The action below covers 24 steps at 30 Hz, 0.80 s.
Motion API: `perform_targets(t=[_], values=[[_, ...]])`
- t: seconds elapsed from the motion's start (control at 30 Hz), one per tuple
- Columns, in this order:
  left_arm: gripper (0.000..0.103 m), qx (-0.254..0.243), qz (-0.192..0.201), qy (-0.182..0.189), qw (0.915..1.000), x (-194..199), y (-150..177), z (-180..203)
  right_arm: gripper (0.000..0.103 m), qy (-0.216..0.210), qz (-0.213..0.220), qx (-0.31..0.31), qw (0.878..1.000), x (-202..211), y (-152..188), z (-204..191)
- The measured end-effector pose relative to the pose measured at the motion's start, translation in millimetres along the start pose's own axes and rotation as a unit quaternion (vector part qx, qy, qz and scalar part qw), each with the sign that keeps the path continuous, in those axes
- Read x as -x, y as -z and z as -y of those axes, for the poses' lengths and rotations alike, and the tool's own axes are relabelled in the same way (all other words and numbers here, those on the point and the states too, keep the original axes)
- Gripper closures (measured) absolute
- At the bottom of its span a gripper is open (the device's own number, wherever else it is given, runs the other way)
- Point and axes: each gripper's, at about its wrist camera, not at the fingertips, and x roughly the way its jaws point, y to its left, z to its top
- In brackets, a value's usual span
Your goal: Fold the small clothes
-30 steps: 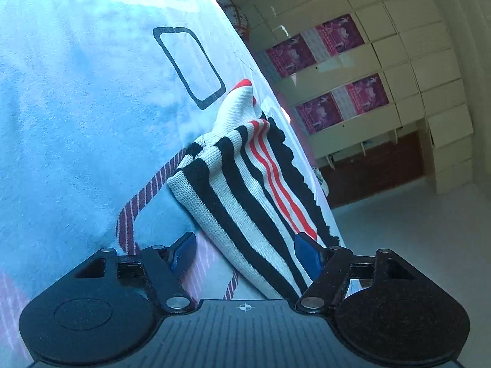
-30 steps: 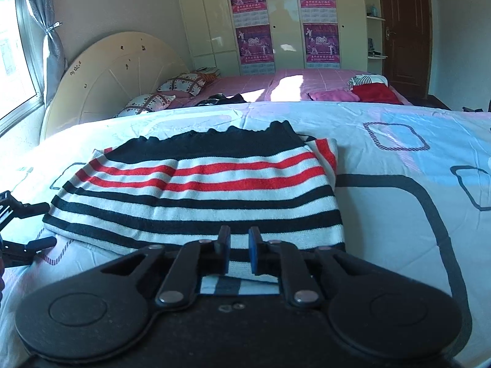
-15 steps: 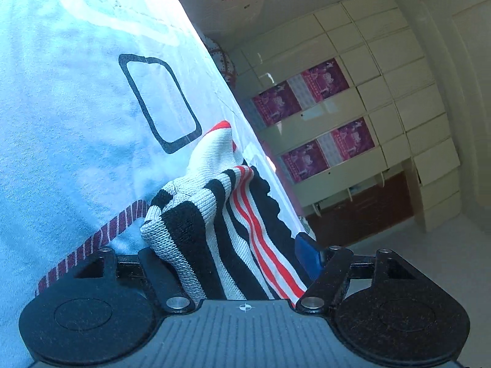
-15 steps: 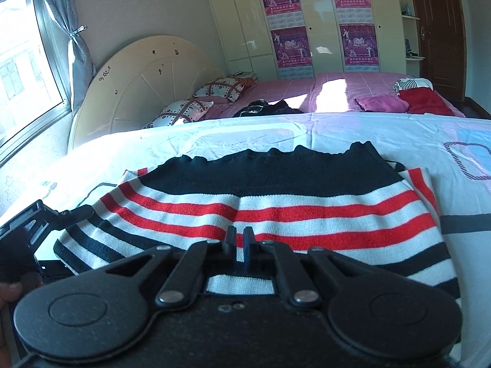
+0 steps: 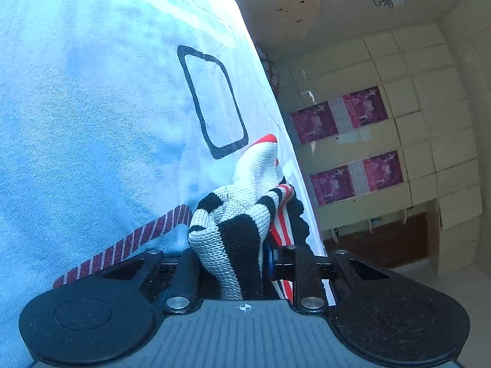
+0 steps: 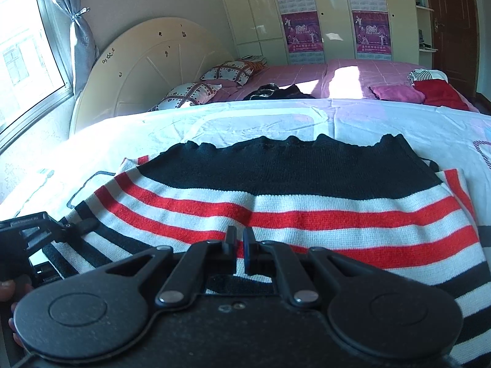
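Left view, fingers: the left gripper (image 5: 233, 254) is clamped on a bunched corner of the sweater (image 5: 236, 233); knit fills the gap between the fingers, and only one blue pad shows at the right of the bunch.
Left view, sweater: the pinched corner rises out of the fingers, and the rest trails ahead of the tips along the bed (image 5: 92, 107) edge.
Left view, risk: the bunch looks thick and loosely gathered, so a layer could slip out on the lift and spoil the fold line.
Left view, around: a dark outline print (image 5: 211, 101) lies ahead of the tips; cupboards with posters (image 5: 346, 116) stand off to the right, well apart.
Right view, fingers: the right gripper (image 6: 240, 245) has its fingers drawn close, a thin slit left between them; whether they pinch the near hem I cannot tell.
Right view, sweater: it lies flat and wide just ahead of the tips, black band farthest, red stripes nearer.
Right view, risk: if only the left side is held, the fold would probably drag skewed and wrinkle the stripes.
Right view, around: the left gripper sits far left at the sweater's corner; pillows (image 6: 211, 82), a headboard (image 6: 144, 70) and red and pink clothes (image 6: 429, 92) lie beyond, nothing blocking the way.
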Motion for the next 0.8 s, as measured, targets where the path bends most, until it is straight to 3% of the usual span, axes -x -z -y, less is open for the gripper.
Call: perform_targets(t=[0.13, 0.23, 0.43, 0.57, 0.7, 0.77, 0.8], values=[[0.083, -0.016, -0.002, 0.003, 0.9999, -6, 0, 4, 0.101, 0.005, -0.024, 0.001, 1.0, -17, 7, 2], [0.083, -0.029, -0.001, 0.004, 0.9996, -5, -3, 10, 0.103, -0.001, -0.01, -0.009, 1.0, -21, 13, 7], [0.084, -0.144, 0.01, 0.03, 0.9891, 6, -6, 67, 0.103, -0.029, 0.026, -0.023, 0.999, -16, 28, 23], [0.084, -0.248, -0.008, 0.063, 0.9668, 7, 15, 137, 0.103, -0.048, 0.038, -0.047, 0.997, -14, 31, 33], [0.084, -0.357, -0.054, 0.111, 0.9261, 8, 72, 204, 0.103, -0.082, 0.017, -0.095, 0.992, -2, 24, 57], [0.084, -0.396, -0.089, 0.128, 0.9046, 3, 106, 227, 0.103, -0.08, 0.036, -0.134, 0.987, 23, 27, 82], [0.084, -0.418, -0.114, 0.133, 0.8915, -3, 128, 236, 0.097, -0.073, 0.042, -0.157, 0.984, 38, 32, 98]])
